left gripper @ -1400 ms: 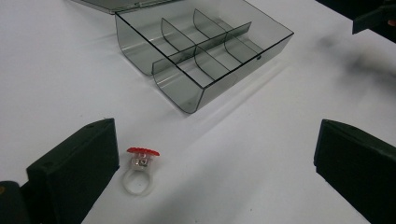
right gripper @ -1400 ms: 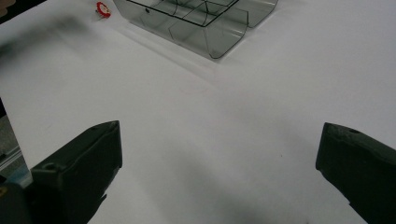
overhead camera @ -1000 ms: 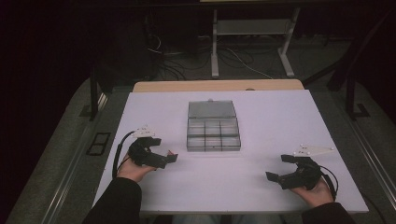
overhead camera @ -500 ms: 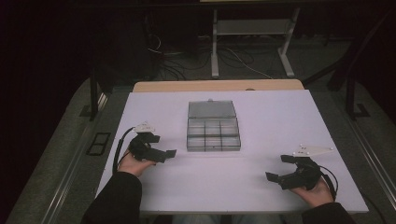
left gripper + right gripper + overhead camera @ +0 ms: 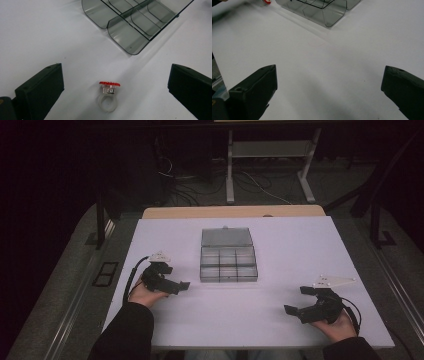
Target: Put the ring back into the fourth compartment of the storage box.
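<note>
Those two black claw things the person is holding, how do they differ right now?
The left gripper sits close to the clear compartment box, while the right gripper rests farther off, near the table's front right corner. The left gripper has a small red-topped ring lying between its jaws, untouched; the right gripper has only bare table between its jaws. Both stand wide open and hold nothing.

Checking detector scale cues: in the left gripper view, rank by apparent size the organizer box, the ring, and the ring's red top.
1. organizer box, largest, cut off by the frame
2. ring
3. red top, smallest

The ring sits nearer the camera, yet looks far smaller.
</note>
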The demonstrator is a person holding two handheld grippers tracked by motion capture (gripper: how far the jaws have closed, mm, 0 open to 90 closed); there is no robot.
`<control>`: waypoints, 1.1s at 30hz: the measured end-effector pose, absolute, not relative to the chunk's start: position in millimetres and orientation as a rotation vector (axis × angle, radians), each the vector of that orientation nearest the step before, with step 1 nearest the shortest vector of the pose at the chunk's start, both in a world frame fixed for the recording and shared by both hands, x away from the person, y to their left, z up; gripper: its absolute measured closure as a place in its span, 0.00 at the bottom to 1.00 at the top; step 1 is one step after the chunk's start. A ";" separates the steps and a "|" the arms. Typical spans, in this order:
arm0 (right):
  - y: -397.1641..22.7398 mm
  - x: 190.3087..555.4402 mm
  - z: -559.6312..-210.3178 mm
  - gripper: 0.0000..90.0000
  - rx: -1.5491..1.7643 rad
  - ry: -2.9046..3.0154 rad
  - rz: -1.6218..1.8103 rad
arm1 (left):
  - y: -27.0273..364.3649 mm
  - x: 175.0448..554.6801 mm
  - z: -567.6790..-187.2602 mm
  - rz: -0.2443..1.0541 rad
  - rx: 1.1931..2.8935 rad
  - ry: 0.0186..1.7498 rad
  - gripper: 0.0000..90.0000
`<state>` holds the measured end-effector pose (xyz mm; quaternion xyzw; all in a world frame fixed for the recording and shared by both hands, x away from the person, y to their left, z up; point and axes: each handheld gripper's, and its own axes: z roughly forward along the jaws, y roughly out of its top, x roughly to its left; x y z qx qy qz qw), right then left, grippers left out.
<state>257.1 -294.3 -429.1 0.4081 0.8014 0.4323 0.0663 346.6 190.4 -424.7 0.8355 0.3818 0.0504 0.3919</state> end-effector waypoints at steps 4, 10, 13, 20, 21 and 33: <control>-293.9 257.4 -429.7 0.00 1.226 2.424 1.300 | 188.4 348.4 -428.3 0.121 2.144 0.961 0.00; -293.3 257.4 -430.2 0.00 1.227 2.427 1.299 | 187.0 348.4 -431.3 0.111 2.204 0.930 0.07; -293.2 257.4 -430.6 0.00 1.229 2.428 1.298 | 186.2 348.0 -432.3 0.099 2.211 0.919 0.12; -292.3 257.7 -431.4 0.00 1.230 2.437 1.291 | 183.2 346.8 -433.8 0.105 2.253 0.887 0.21; -292.0 257.9 -431.7 0.00 1.233 2.436 1.287 | 182.8 346.7 -434.1 0.103 2.253 0.886 0.23; -291.3 257.2 -432.5 0.00 1.232 2.447 1.276 | 184.5 347.1 -433.9 0.128 2.274 0.883 0.43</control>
